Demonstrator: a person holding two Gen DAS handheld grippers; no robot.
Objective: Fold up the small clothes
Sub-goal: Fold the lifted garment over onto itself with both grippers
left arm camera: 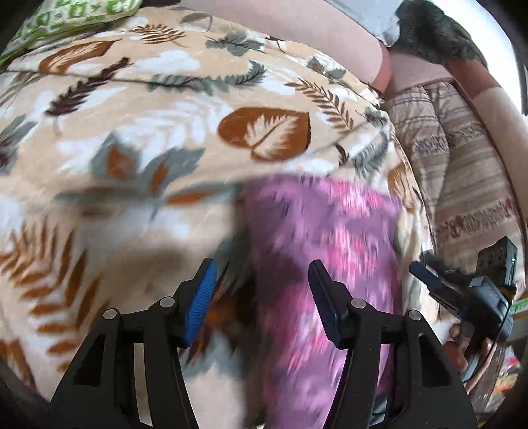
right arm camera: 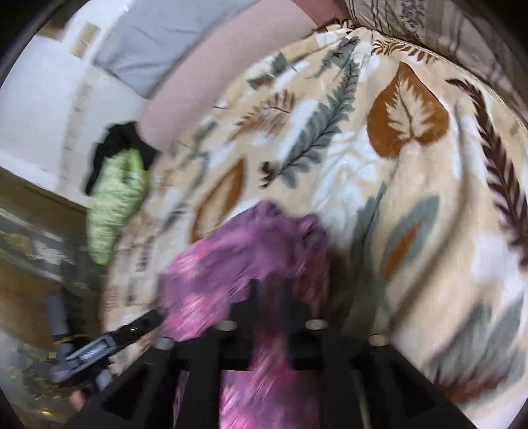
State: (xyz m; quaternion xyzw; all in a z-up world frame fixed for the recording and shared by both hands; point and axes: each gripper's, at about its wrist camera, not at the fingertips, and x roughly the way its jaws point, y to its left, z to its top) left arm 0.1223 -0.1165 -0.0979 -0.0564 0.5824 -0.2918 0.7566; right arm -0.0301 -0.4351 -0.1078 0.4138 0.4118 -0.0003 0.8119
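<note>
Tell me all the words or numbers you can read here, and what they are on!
None can be read.
Striped cloth beside the leaf blanket: rows of marks that may be lettering, too blurred to read.
Green and white cloth: only a pattern.
Purple garment: only blurred colour patches.

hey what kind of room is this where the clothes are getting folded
Probably a bedroom or living room at home: a plush beige blanket with a leaf print covers a bed or sofa, a striped brown cushion lies beside it, and a purple-pink patterned garment sits on top.
</note>
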